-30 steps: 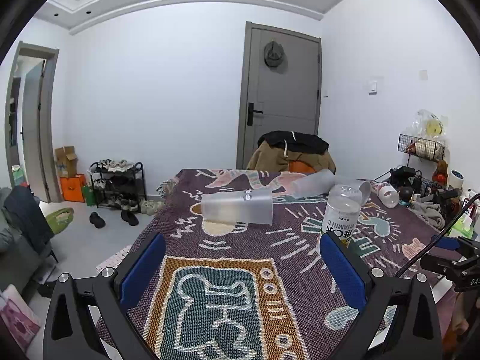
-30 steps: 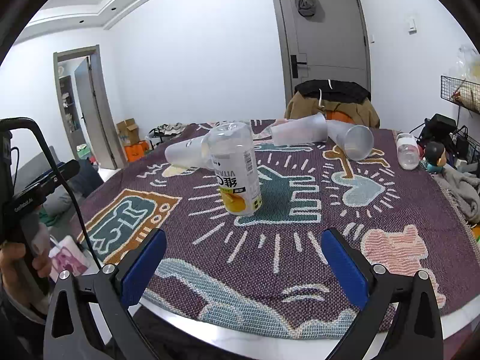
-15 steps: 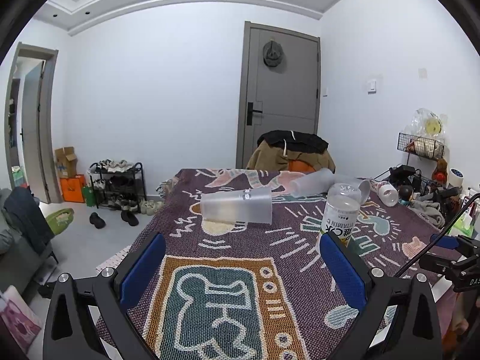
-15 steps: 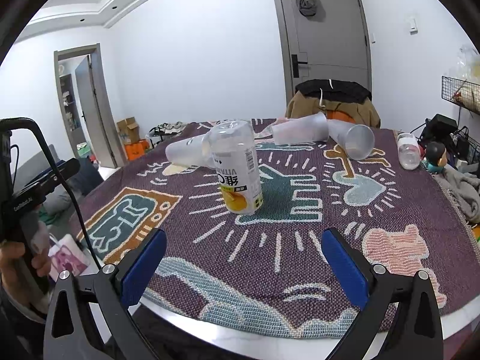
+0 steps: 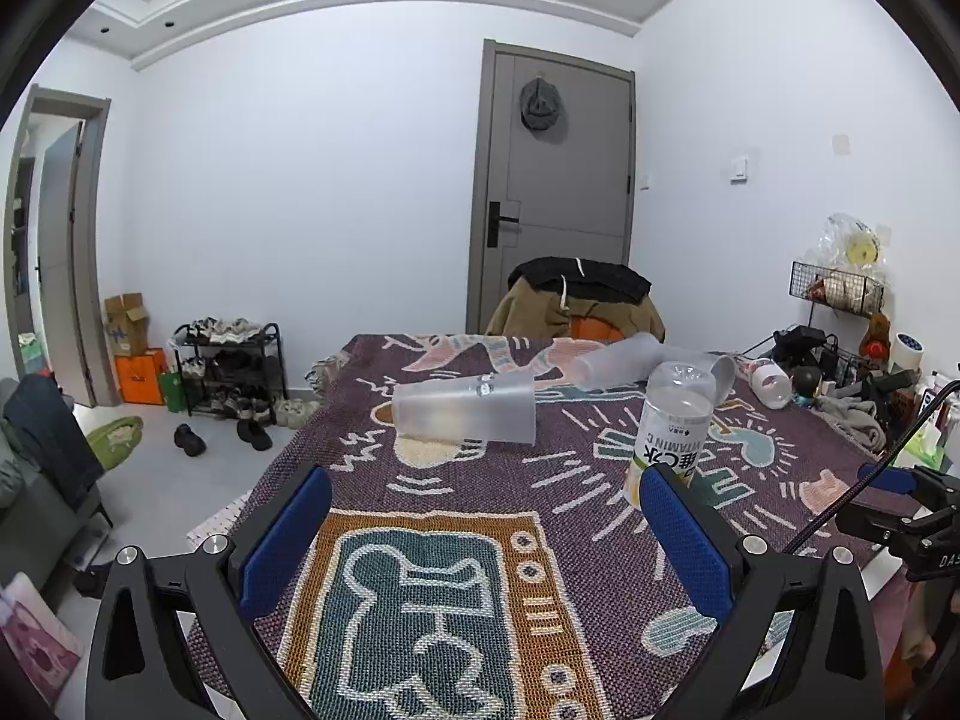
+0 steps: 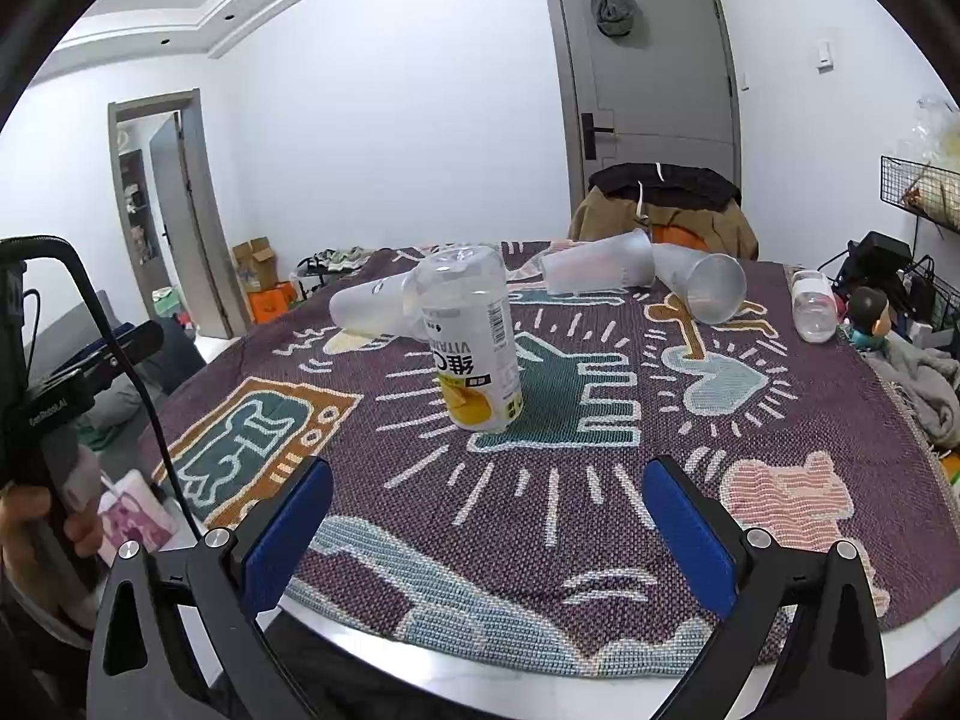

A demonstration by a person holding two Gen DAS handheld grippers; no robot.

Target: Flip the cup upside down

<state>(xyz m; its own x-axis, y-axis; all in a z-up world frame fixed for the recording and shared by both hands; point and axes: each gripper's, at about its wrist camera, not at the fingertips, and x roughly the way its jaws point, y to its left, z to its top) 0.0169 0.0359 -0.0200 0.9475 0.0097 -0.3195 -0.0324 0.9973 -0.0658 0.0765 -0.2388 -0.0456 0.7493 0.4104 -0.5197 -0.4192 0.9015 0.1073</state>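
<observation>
Three frosted plastic cups lie on their sides on the patterned cloth. The nearest cup (image 5: pixel 465 408) lies ahead of my left gripper (image 5: pixel 486 534), which is open and empty; the same cup shows in the right wrist view (image 6: pixel 375 313), partly behind a bottle. Two more cups lie at the back: one (image 6: pixel 597 270) (image 5: pixel 612 363) and one with its mouth toward me (image 6: pixel 702 291). My right gripper (image 6: pixel 489 531) is open and empty near the table's front edge.
An upside-down clear bottle (image 6: pixel 474 339) (image 5: pixel 669 432) with a yellow label stands mid-table. A small white bottle (image 6: pixel 813 306) lies at the right. A chair draped with clothes (image 6: pixel 663 210) stands behind the table. Clutter and a wire shelf (image 5: pixel 837 291) are at the right.
Both grippers have drifted slightly; the views barely shift. Nothing on the table has moved.
</observation>
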